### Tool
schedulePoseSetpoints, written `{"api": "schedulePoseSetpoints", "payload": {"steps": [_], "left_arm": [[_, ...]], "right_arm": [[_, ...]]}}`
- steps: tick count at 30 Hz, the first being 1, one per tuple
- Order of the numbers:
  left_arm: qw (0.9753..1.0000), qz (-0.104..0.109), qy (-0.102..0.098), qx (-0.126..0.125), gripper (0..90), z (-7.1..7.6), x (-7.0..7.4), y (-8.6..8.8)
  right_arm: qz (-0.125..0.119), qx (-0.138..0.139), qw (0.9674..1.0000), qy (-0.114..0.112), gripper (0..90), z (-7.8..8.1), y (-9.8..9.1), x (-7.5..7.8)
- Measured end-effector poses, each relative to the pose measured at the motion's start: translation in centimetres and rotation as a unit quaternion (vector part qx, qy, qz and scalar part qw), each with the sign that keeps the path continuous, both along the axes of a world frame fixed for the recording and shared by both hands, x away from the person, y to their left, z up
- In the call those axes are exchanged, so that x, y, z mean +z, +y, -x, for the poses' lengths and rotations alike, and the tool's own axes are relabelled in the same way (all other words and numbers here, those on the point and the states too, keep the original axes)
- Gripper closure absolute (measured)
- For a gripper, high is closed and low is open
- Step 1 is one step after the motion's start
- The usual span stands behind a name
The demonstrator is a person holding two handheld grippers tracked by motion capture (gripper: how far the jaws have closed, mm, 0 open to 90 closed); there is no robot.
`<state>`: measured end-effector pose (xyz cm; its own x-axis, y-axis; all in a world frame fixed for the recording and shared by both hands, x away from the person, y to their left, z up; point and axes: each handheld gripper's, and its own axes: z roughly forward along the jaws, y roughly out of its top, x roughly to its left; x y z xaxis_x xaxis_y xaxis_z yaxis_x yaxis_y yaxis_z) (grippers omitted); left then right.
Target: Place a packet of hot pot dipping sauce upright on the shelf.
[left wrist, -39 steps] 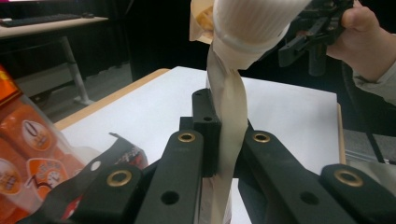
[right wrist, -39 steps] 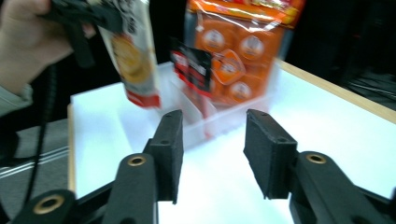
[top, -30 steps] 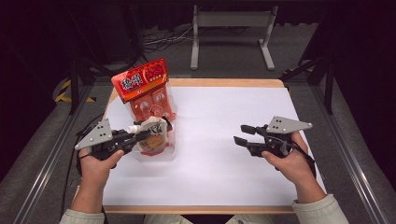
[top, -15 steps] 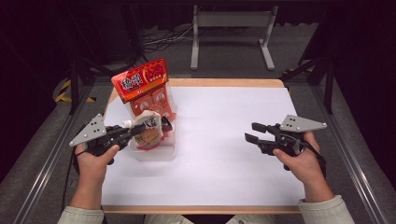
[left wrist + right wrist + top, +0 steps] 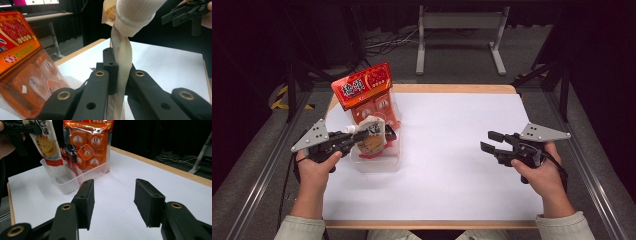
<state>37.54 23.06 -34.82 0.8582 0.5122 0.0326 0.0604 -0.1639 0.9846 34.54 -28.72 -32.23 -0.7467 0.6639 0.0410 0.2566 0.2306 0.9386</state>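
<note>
My left gripper (image 5: 362,136) is shut on a cream spout pouch (image 5: 372,135) with a white screw cap (image 5: 136,15). It holds the pouch just above a clear plastic bin (image 5: 379,162) at the table's left. In the left gripper view the jaws pinch the pouch's (image 5: 122,57) thin edge below the cap. An orange snack bag (image 5: 368,92) stands upright in the bin's far end. My right gripper (image 5: 488,141) hovers open and empty at the table's right side. In the right gripper view its jaws (image 5: 113,202) stand well apart and point toward the bin (image 5: 67,183), the pouch (image 5: 47,142) and the orange bag (image 5: 87,147).
A white sheet (image 5: 452,165) covers the wooden table between the two hands. A small dark red packet (image 5: 68,153) stands inside the bin beside the orange bag. Metal rails run along both table sides, and a grey stand's legs (image 5: 457,30) are on the floor beyond.
My right hand has drawn its open gripper to the right, away from the table's middle. The left gripper has stayed over the bin with the pouch in it.
</note>
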Motion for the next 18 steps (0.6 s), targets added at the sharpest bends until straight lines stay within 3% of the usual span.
{"api": "schedulePoseSetpoints", "payload": {"steps": [12,18], "left_arm": [[0.9994,-0.013,0.031,-0.005,88.1,-0.5,-1.8,-0.4],[0.999,-0.02,0.04,-0.005,88.0,-0.6,-2.6,-0.5]], "right_arm": [[0.003,-0.002,1.0,0.004,49.5,-0.3,0.1,-0.4],[-0.007,-0.008,0.9998,-0.014,38.4,-0.6,0.1,-0.3]]}}
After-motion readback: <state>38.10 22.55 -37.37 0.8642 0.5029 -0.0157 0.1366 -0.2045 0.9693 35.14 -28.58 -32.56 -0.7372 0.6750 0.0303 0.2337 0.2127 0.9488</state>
